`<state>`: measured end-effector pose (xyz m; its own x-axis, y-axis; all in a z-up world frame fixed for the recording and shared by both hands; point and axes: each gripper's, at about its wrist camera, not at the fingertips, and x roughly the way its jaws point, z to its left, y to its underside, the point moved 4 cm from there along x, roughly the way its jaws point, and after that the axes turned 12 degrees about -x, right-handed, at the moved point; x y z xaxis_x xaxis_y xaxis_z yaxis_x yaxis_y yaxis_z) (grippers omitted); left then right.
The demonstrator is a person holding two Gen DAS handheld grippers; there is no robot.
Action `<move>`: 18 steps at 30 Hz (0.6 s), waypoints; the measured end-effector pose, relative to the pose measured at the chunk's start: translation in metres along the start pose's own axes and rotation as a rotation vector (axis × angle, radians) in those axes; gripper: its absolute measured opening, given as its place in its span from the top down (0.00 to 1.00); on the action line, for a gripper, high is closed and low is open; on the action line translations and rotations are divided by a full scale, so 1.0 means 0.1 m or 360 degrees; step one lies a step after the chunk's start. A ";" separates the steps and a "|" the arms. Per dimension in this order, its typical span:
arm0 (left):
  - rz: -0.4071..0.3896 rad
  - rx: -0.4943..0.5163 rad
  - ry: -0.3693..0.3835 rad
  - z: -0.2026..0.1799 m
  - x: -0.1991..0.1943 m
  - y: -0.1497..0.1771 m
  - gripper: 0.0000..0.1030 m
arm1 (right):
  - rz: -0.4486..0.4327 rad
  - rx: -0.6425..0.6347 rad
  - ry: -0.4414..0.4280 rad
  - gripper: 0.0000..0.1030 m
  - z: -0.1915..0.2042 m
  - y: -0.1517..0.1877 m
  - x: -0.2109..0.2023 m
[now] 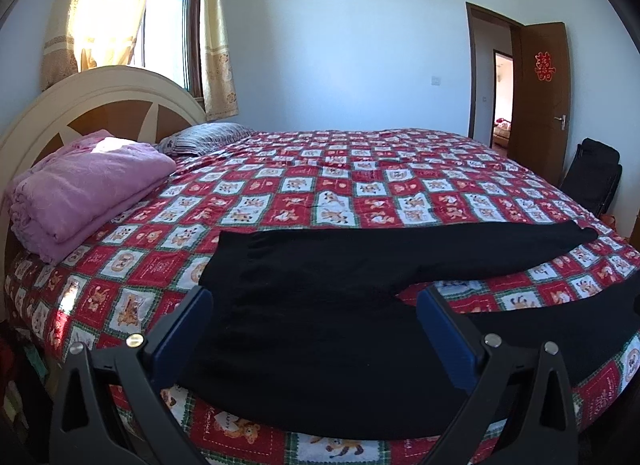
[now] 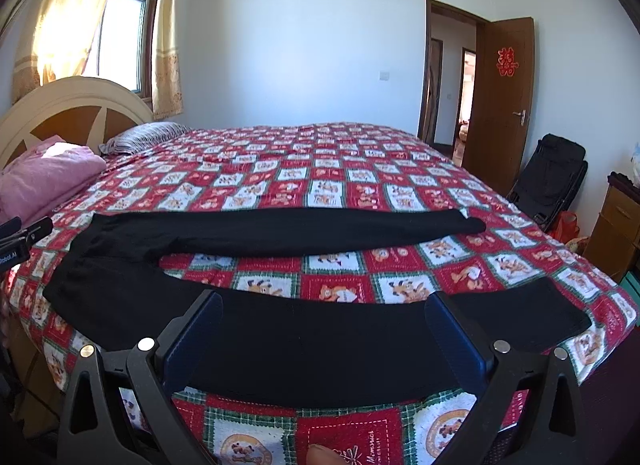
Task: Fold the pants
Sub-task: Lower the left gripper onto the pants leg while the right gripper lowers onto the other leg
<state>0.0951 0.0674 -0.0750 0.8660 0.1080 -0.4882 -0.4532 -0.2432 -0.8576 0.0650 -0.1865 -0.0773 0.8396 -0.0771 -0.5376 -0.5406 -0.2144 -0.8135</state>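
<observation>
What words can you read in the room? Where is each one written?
"Robot.AI": on the other tongs' black body at the left edge of the right view; its start is cut off.
"HAPPY": on a red square of the bedspread, near edge.
"Memories": on a red square of the bedspread, near edge; the smaller line beneath is too blurred.
Red paper sign on the door: a decorative character, too small for me to read surely.
</observation>
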 end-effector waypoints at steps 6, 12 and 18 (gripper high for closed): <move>0.0138 -0.0040 -0.0077 0.26 0.51 -0.01 0.00 | 0.0094 0.0066 0.0018 0.01 -0.21 0.09 0.30; 0.0183 0.0061 -0.0117 0.34 0.86 -0.16 0.00 | 0.0158 0.0128 0.0114 0.01 -0.63 0.03 0.58; 0.0165 0.0119 -0.0193 0.55 1.17 -0.41 0.00 | 0.0191 0.0144 0.0214 0.04 -1.07 -0.16 0.81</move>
<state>0.2036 0.1436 -0.1060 0.7841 0.2028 -0.5865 -0.5569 -0.1872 -0.8092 0.1469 -0.2935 -0.0844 0.7649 -0.2278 -0.6025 -0.6347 -0.1077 -0.7652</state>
